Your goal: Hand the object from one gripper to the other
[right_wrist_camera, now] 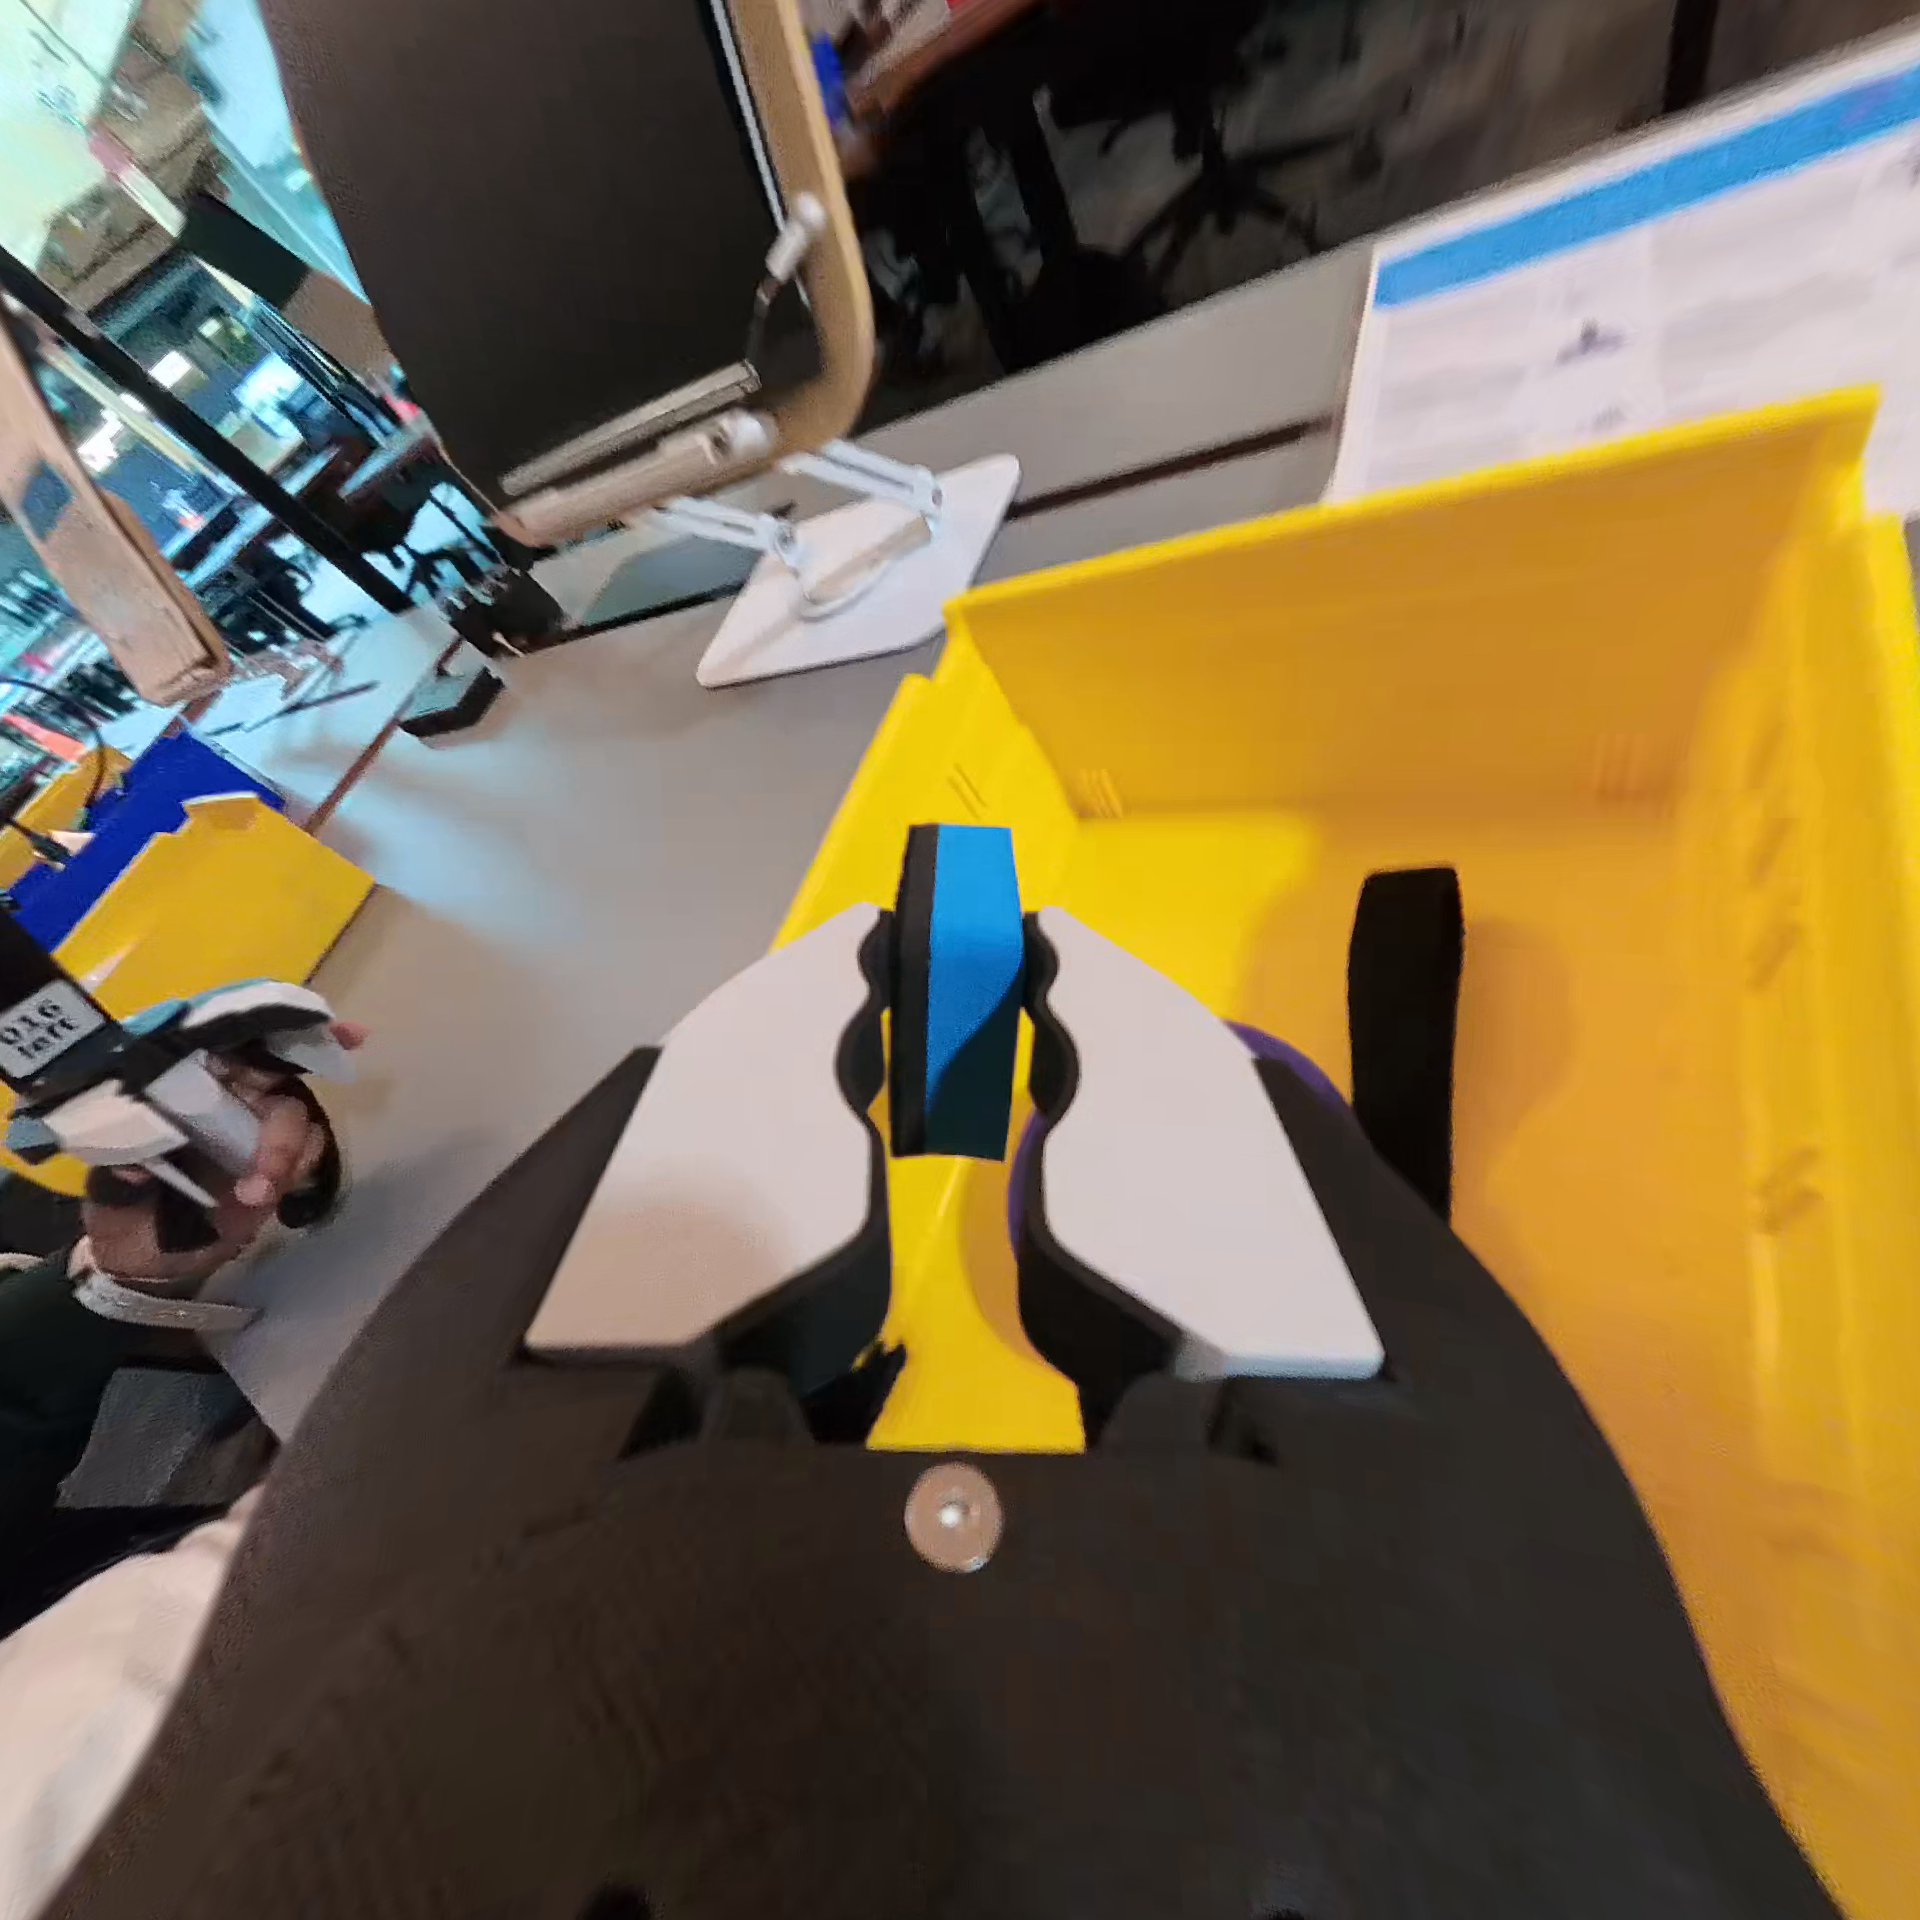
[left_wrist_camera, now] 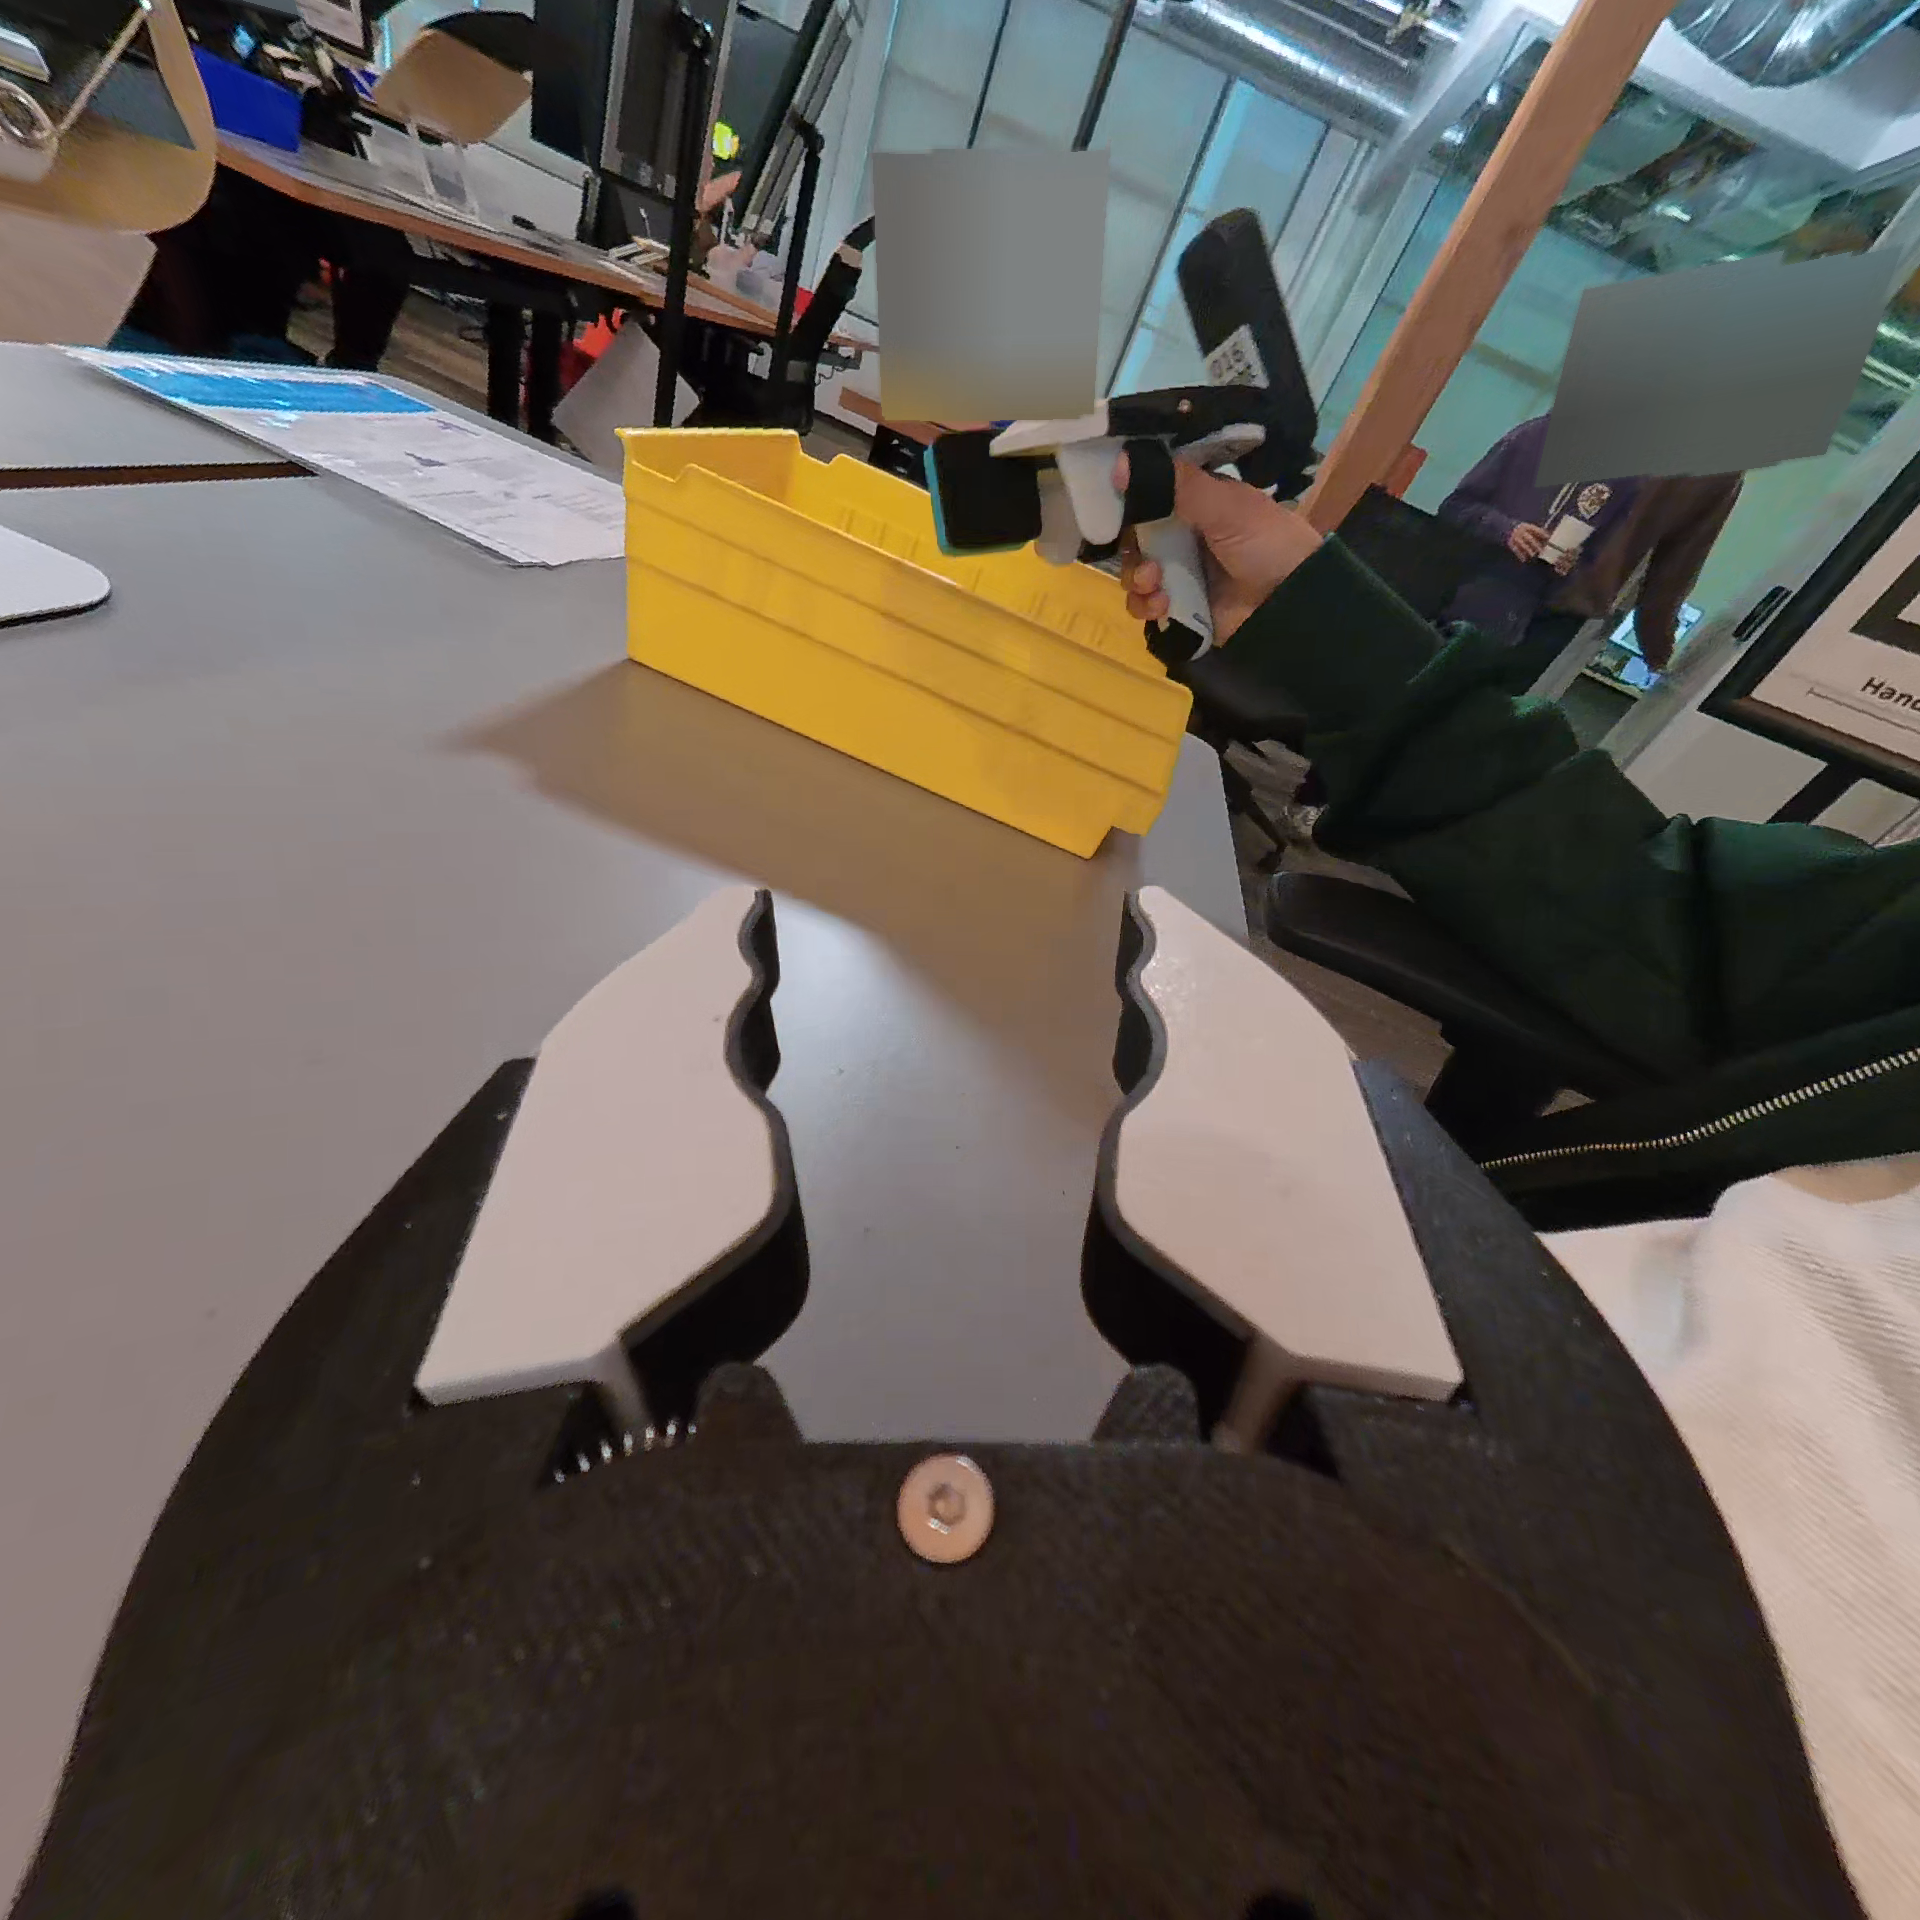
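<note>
Left gripper (left_wrist_camera: pixel 948 997) low, jaws apart; right gripper (right_wrist_camera: pixel 954 997) raised, jaws clamped

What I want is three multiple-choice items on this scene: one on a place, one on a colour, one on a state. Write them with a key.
1. Where do the right tongs hold the foam block?
A. above the yellow bin
B. flat on the printed sheet
C. on the floor

2. What colours is the block?
A. red and white
B. blue and black
C. all green

3. How are the left tongs?
A. shut on the block
B. open and empty
C. shut on a cup

Key:
1 A, the bin's yellow inside shows beneath the block.
2 B, a blue layer lies against a black one.
3 B, only grey table shows in the wide gap.
</note>
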Demonstrator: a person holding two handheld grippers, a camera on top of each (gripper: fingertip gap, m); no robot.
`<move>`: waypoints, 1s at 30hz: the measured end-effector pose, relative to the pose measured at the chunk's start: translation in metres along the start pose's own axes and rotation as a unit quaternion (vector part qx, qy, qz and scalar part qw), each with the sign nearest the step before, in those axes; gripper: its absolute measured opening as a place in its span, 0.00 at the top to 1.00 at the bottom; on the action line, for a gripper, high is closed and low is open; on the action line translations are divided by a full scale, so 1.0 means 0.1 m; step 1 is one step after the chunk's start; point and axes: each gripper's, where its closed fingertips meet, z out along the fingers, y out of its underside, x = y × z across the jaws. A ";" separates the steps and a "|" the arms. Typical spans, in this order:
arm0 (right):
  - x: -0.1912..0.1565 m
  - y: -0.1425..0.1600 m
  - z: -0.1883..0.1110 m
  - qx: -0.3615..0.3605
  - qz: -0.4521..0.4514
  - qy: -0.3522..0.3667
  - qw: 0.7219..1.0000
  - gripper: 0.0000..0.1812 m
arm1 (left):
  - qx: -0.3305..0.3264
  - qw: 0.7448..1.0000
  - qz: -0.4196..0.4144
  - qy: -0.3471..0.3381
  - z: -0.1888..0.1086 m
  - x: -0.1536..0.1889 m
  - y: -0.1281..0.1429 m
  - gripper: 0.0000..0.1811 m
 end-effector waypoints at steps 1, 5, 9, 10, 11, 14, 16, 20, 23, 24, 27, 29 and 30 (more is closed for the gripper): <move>0.07 0.06 0.02 -0.013 -0.002 0.014 1.000 0.87 | -0.001 1.000 0.000 0.000 0.00 0.00 0.00 0.66; 0.27 0.29 0.04 -0.080 -0.009 0.061 0.995 0.84 | 0.000 1.000 0.002 0.001 0.00 0.00 0.01 0.66; 0.28 0.23 0.02 -0.074 -0.014 0.065 0.995 0.68 | 0.012 1.000 0.005 -0.013 0.00 -0.05 -0.01 0.61; 0.26 0.12 -0.02 -0.053 -0.039 0.076 0.995 0.69 | 0.021 0.999 0.009 -0.024 -0.01 -0.08 -0.03 0.57; 0.19 0.00 -0.06 -0.024 -0.067 0.079 0.994 0.69 | 0.027 0.999 0.012 -0.031 -0.02 -0.10 -0.04 0.56; -0.33 -0.37 -0.17 0.070 -0.134 0.031 0.988 0.70 | 0.033 0.999 0.014 -0.041 -0.03 -0.14 -0.05 0.54; -0.82 -0.52 -0.22 0.120 -0.176 -0.019 0.977 0.69 | 0.030 0.999 0.012 -0.043 -0.03 -0.16 -0.03 0.54; -1.95 -0.42 -0.13 0.165 -0.261 -0.141 0.941 0.69 | 0.022 0.999 0.013 -0.044 -0.01 -0.17 0.00 0.54; -2.70 0.01 0.16 0.159 -0.312 -0.222 0.910 0.68 | 0.020 0.999 0.018 -0.044 -0.03 -0.15 -0.01 0.55; -2.90 0.26 0.30 0.136 -0.327 -0.243 0.903 0.68 | 0.010 0.999 0.014 -0.034 -0.03 -0.12 0.01 0.60; -3.08 0.97 0.79 0.063 -0.402 -0.223 0.886 0.75 | -0.038 0.999 -0.014 0.010 0.01 0.00 0.13 0.76; -2.95 1.26 1.06 0.053 -0.460 -0.178 0.868 0.76 | -0.050 0.999 -0.013 0.015 0.04 0.03 0.17 0.80; -2.86 1.36 1.16 0.056 -0.472 -0.164 0.864 0.77 | -0.053 0.998 -0.010 0.015 0.04 0.03 0.18 0.80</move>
